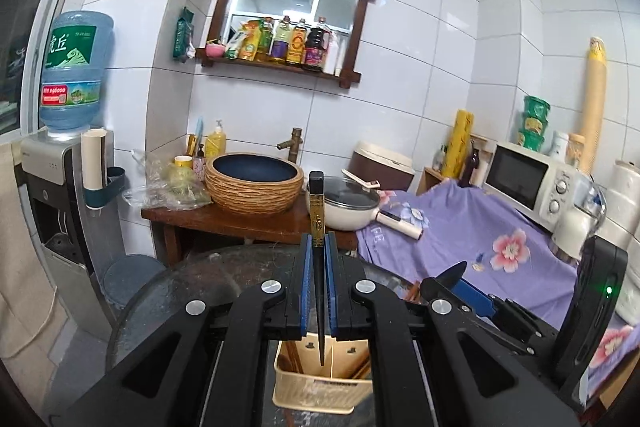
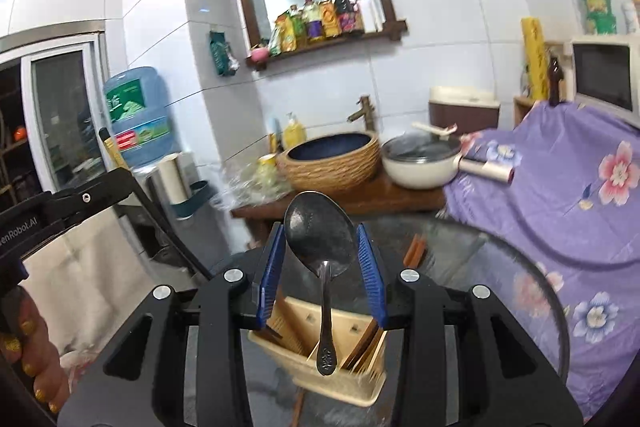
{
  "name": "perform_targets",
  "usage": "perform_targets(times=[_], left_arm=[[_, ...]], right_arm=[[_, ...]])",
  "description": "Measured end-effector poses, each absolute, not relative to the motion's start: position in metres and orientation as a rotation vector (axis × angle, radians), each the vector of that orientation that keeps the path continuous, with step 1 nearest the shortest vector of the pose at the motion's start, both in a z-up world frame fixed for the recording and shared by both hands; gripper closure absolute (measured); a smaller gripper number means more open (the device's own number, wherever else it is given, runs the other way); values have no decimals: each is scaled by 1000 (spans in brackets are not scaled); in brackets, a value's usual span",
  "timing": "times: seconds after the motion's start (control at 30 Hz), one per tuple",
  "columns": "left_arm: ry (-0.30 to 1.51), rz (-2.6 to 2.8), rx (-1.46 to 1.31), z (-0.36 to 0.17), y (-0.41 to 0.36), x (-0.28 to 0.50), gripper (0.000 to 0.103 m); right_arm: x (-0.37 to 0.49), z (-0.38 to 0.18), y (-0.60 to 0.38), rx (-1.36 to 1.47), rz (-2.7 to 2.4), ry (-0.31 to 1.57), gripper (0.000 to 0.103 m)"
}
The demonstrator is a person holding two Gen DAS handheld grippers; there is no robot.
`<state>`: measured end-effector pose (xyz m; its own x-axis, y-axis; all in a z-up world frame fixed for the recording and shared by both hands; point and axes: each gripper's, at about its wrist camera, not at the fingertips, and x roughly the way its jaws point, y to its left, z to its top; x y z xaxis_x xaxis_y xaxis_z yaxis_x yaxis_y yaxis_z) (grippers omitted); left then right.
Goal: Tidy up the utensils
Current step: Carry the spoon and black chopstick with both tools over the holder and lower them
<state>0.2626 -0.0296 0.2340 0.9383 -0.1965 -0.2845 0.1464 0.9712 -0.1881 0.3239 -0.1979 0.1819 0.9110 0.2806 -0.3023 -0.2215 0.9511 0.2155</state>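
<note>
My left gripper [image 1: 319,247] is shut on a black chopstick [image 1: 317,211] with a gold band, held upright with its thin tip pointing down over a cream utensil caddy [image 1: 320,391]. My right gripper [image 2: 322,247] is shut on a metal spoon [image 2: 320,231], bowl up, handle hanging down into the same caddy [image 2: 320,383]. Brown wooden chopsticks [image 2: 366,345] stand in the caddy's side compartments. The caddy stands on a round glass table [image 2: 500,267].
Two loose brown chopsticks [image 2: 414,251] lie on the glass table. Behind stands a wooden counter [image 1: 240,219] with a woven basin [image 1: 254,183] and a lidded pan [image 1: 352,205]. A purple flowered cloth [image 1: 480,239] covers furniture at right, under a microwave [image 1: 532,183]. A water dispenser [image 1: 64,147] stands left.
</note>
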Motion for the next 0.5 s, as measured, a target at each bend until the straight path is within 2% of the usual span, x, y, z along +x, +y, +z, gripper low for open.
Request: perform_targets(times=[0.5], left_arm=[[390, -143, -170, 151, -30, 299, 97]], right_arm=[[360, 100, -181, 145, 196, 375, 65]])
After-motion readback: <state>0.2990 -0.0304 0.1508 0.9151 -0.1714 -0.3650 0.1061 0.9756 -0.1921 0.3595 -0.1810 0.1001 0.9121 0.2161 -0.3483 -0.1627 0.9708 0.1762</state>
